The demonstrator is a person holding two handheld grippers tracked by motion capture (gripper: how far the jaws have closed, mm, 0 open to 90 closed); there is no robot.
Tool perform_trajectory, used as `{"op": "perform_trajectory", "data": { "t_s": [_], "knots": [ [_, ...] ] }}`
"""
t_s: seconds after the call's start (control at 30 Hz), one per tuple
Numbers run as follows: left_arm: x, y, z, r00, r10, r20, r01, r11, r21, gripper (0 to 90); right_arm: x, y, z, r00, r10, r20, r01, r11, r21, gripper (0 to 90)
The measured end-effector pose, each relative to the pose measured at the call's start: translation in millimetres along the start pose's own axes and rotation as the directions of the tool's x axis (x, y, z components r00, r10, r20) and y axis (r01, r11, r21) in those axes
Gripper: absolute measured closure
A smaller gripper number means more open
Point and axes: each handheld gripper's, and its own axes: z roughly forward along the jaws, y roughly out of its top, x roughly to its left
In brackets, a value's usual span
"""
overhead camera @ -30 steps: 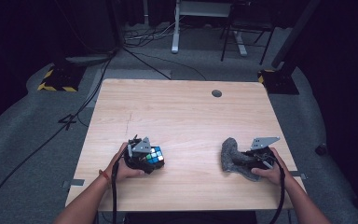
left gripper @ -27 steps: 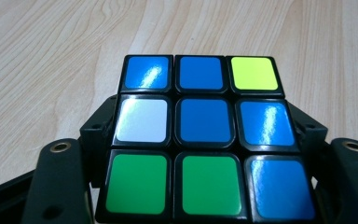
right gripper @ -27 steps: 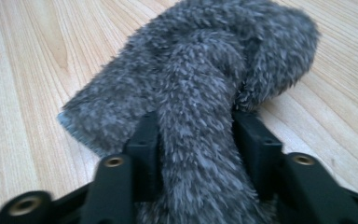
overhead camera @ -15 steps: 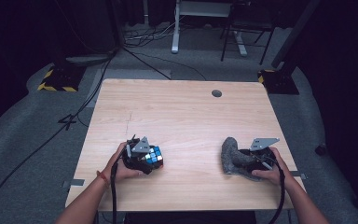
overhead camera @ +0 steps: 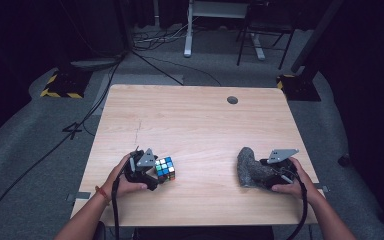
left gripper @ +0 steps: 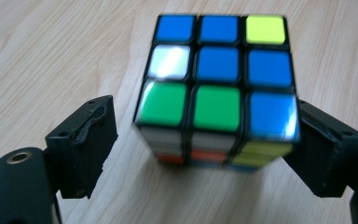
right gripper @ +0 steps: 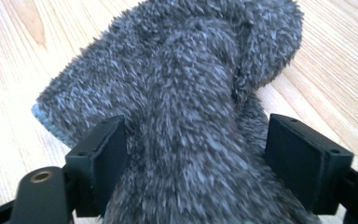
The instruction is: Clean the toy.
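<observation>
1. We see the puzzle cube (overhead camera: 165,169) resting on the worktop (overhead camera: 195,125) at its near left, just in front of the left gripper (overhead camera: 152,172). Its jaws have just been opening; they stand apart with the cube between them. One jaw is clear of it, while the other is at its edge, and we cannot tell whether that one touches.
2. We judge the cube is being set down: it sits flat on the wood and the grip has let go.
3. The grey fleece cloth (overhead camera: 250,167) lies bunched at the near right of the worktop, with the right gripper (overhead camera: 265,172) at its end. Those jaws have also just been opening and stand wide, the fleece between them and unsqueezed.
4. The two things lie well apart, one per hand, which suggests each is being released where it lay.
5. The high view gives us the layout and both hands. The left gripper view adds the gap beside the cube (left gripper: 219,88) and its blue, green, white and yellow tiles; the right gripper view shows the cloth's (right gripper: 186,93) pile and pale hem.
</observation>
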Motion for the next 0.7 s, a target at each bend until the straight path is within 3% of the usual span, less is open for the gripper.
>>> {"op": "perform_trajectory", "data": {
  "t_s": [0.33,0.6,0.7],
  "knots": [
    [-1.5,-23.2,-23.8,0.9972,-0.030,-0.068,0.030,0.9995,-0.004,16.2,2.3,-14.6,-17.9,0.9989,0.036,0.028,-0.036,0.9989,-0.031,21.1],
    [-2.5,-36.1,-34.9,0.9955,-0.053,-0.078,0.053,0.9985,0.008,16.3,4.5,-34.6,-39.6,0.9979,0.043,0.048,-0.040,0.9977,-0.055,21.8],
    [0.7,-42.5,-36.1,0.9936,-0.066,-0.092,0.068,0.9974,0.023,16.3,1.7,-46.7,-45.8,0.9954,0.073,0.062,-0.069,0.9960,-0.056,21.7]
  ]
}}
